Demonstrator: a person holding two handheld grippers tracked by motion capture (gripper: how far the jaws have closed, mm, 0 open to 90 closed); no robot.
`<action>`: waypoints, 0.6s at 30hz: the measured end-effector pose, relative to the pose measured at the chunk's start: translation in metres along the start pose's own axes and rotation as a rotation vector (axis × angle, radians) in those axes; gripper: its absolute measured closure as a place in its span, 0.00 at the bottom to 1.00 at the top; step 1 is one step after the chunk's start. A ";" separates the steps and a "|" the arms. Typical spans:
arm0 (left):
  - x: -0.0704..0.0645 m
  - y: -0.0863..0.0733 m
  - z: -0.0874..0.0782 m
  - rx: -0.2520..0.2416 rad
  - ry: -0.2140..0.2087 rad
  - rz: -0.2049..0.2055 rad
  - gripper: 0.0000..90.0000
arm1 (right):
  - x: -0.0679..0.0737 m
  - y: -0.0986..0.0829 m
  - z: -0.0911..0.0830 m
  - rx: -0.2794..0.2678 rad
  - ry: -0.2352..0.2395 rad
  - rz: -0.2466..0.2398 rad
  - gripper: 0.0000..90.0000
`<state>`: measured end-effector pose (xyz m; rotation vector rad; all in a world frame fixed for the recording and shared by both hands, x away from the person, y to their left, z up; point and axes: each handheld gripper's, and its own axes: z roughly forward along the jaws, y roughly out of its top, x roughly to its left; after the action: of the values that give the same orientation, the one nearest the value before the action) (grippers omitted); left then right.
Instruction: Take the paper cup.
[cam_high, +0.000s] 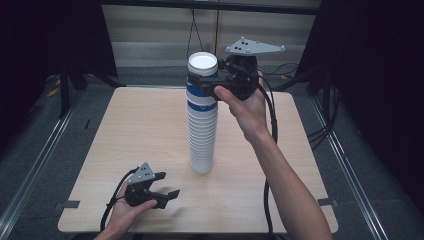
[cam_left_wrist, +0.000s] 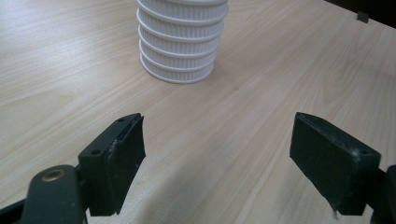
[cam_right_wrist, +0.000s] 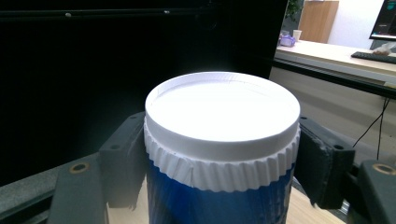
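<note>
— Grip check: why's the right gripper clamped up there?
— To take the top blue-and-white paper cup off the tall white cup stack.
— And the left gripper?
— Gaping, idle near the stack's foot.

A light wood-grain table stands on a grey floor, with metal rails running along both sides. Black curtains hang left and right, and a pale panelled wall closes the back. Beyond, a lit room holds a desk and a wooden door.
</note>
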<state>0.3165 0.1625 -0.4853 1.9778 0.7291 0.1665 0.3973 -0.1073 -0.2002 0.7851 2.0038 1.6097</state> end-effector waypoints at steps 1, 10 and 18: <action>0.000 0.000 0.000 0.002 0.002 0.001 0.20 | 0.000 0.002 -0.001 -0.009 -0.002 -0.004 0.31; 0.000 0.000 0.000 -0.001 0.003 0.000 0.20 | 0.002 0.009 -0.005 -0.045 -0.012 -0.002 0.31; 0.000 0.000 0.000 0.001 0.006 0.002 0.20 | 0.001 0.015 -0.010 -0.079 -0.019 -0.003 0.31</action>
<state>0.3164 0.1623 -0.4851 1.9796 0.7315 0.1730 0.3927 -0.1114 -0.1833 0.7648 1.9147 1.6622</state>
